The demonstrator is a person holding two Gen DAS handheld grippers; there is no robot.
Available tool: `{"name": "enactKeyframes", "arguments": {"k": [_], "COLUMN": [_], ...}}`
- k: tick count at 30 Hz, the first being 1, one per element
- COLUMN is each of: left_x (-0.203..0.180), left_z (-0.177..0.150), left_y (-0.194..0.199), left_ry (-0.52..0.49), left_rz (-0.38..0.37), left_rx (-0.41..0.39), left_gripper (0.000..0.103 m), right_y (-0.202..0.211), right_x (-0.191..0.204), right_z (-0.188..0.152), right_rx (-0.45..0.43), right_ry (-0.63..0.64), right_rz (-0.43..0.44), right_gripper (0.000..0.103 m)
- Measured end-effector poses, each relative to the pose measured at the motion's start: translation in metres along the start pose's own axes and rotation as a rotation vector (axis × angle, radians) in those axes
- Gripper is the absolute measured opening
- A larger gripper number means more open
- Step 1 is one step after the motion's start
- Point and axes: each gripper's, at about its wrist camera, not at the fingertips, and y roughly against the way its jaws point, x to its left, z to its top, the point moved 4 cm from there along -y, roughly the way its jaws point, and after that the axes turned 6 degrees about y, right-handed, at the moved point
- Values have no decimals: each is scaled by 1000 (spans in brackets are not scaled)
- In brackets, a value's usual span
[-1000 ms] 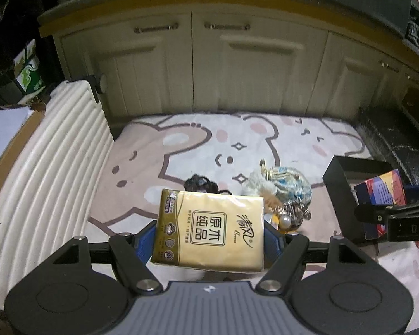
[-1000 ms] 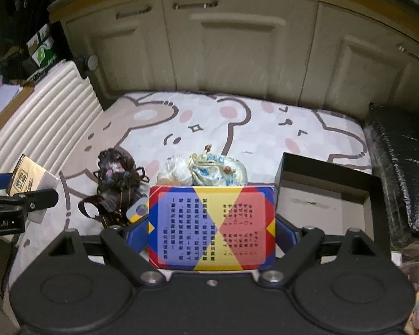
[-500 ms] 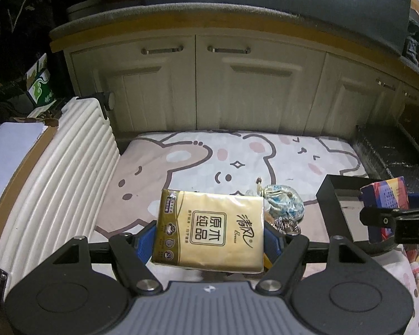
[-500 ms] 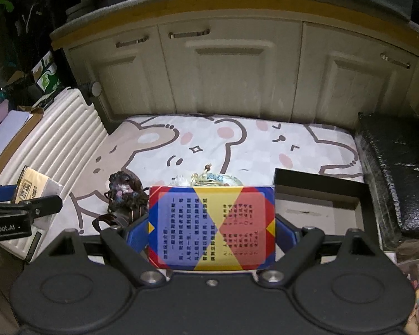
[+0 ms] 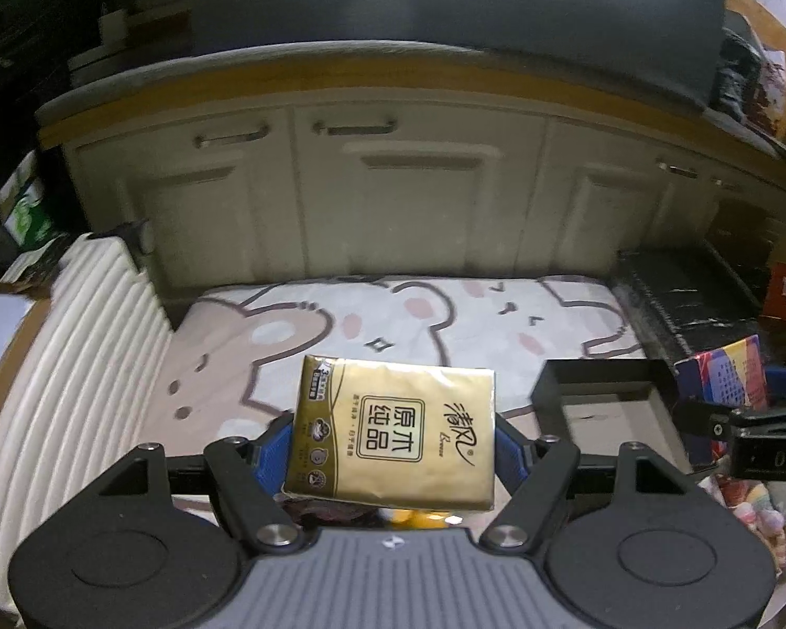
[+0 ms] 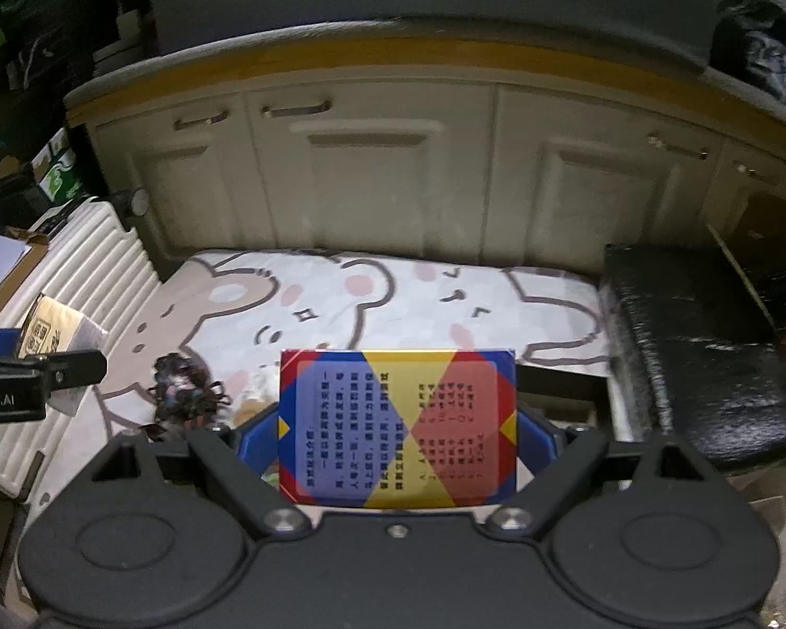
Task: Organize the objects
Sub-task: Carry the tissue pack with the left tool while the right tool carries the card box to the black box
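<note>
My left gripper [image 5: 393, 435] is shut on a gold tissue pack [image 5: 393, 432] and holds it above the bear-print mat [image 5: 403, 314]. My right gripper [image 6: 397, 430] is shut on a red, blue and yellow card box [image 6: 397, 427], also held above the mat. The open black box [image 5: 602, 409] lies on the mat at the right; the card box [image 5: 723, 382] hangs beside its right side. A dark brown hair accessory [image 6: 181, 388] lies on the mat left of the card box. The tissue pack [image 6: 47, 327] also shows at the far left of the right wrist view.
Cream cabinet doors [image 5: 419, 194] close off the far side. A white ribbed suitcase [image 5: 68, 382] lies along the left of the mat. A black wrapped block [image 6: 697, 346] lies along the right. Small pastel items [image 5: 760, 519] sit at the lower right.
Both grippers have risen and pulled back with their loads, so the mat looks smaller and farther. The pile of trinkets on the mat is now hidden behind the held tissue pack and card box.
</note>
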Motion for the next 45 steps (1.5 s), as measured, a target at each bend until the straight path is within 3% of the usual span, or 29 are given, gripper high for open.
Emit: {"name": "enactKeyframes", "arguments": {"k": [16,25,34,45], "left_x": [-103,-128,-136,-145], "left_z": [18,4,-9,-27], "left_y": [-25,-61,-108,-162], "left_ry": [-67,-23,116,256], "left_rz": [-141,-231,-365,-426], "left_rx": [22,103,209,329], "left_gripper": [75,75,75,75], "right_y": [4,-12,-44,-100], "right_x": [-92,-114,-131,-145], "right_z": [-26,-35,-48,-85], "right_rx": [16,49,105,207], "right_ry": [-142,-162,-197,-261], "right_rz": [-103,-122,-119,-80], "right_gripper": [89,89,89,89]}}
